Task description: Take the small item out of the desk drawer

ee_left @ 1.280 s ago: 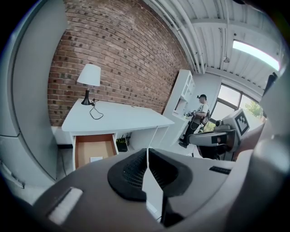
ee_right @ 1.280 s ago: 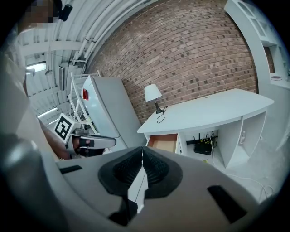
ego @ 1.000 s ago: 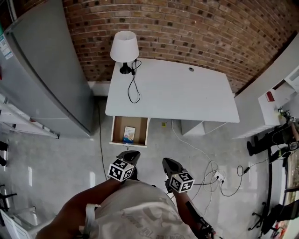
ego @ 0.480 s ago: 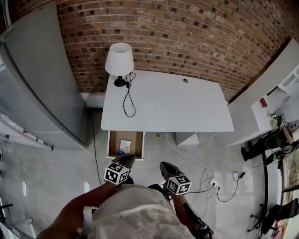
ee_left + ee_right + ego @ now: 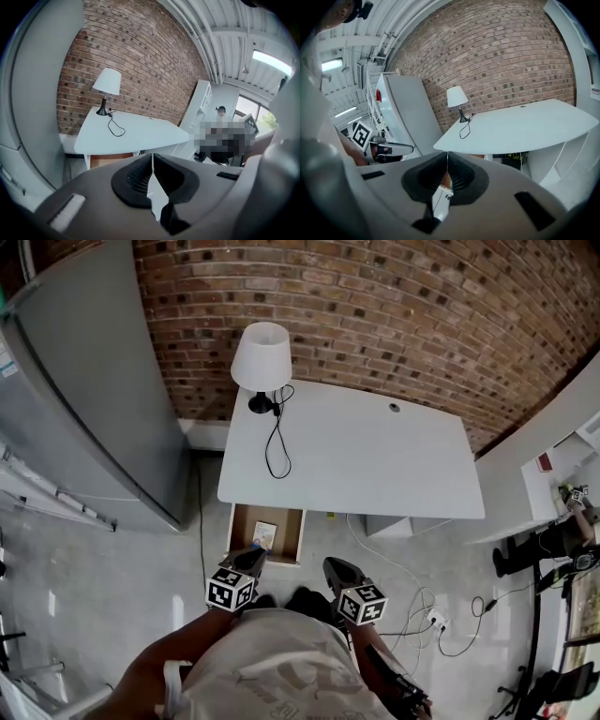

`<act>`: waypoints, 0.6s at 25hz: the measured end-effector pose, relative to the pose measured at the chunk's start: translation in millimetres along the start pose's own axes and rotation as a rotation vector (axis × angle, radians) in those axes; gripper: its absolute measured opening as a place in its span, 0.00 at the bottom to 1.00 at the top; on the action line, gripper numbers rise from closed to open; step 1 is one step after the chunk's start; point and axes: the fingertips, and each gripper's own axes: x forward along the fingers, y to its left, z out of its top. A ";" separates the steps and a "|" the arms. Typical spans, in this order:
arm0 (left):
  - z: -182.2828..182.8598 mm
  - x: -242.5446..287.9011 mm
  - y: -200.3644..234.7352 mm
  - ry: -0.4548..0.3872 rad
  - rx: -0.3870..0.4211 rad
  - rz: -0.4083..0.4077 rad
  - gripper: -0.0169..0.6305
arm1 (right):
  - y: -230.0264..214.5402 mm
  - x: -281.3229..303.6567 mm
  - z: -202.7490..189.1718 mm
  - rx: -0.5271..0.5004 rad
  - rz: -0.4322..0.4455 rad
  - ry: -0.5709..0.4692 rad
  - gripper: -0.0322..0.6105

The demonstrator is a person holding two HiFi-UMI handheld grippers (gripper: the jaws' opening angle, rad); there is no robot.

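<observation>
Hovering both grippers just in front of the open drawer (image 5: 246, 521), which sticks out past the front edge of the white bench (image 5: 375, 460) at its left end. Small item (image 5: 264, 534), a flat card-like pack, lies on the drawer floor near the middle, untouched. Left gripper (image 5: 253, 559) has its jaws pressed together on nothing, and in the head view its tip overlaps the drawer's front lip; whether it touches I cannot tell. Right gripper (image 5: 336, 568) is also pressed together and empty, over bare floor (image 5: 122, 568) just right of the drawer and apart from it. Left of the drawer a strip of open floor runs up to a tall grey fridge (image 5: 84, 399). To the right, loose cables (image 5: 412, 563) and a power strip (image 5: 437, 594) lie on the floor near the right gripper. Bench top is mostly bare: a white-shaded table lamp (image 5: 261, 354) stands at the back left corner, its black cord (image 5: 274, 437) looped across the top, and there is a cable hole (image 5: 394, 408) toward the back. A brick wall (image 5: 375, 315) closes the rear, and white shelving (image 5: 548, 460) lines the right side.
</observation>
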 end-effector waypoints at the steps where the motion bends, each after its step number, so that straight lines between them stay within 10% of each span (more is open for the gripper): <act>1: 0.7 -0.7 3.9 -0.001 -0.008 0.012 0.05 | 0.3 5.3 2.3 -0.002 0.012 0.005 0.06; 15: 12.1 29.3 35.9 0.007 -0.097 0.172 0.05 | -19.9 70.3 18.8 -0.085 0.213 0.126 0.06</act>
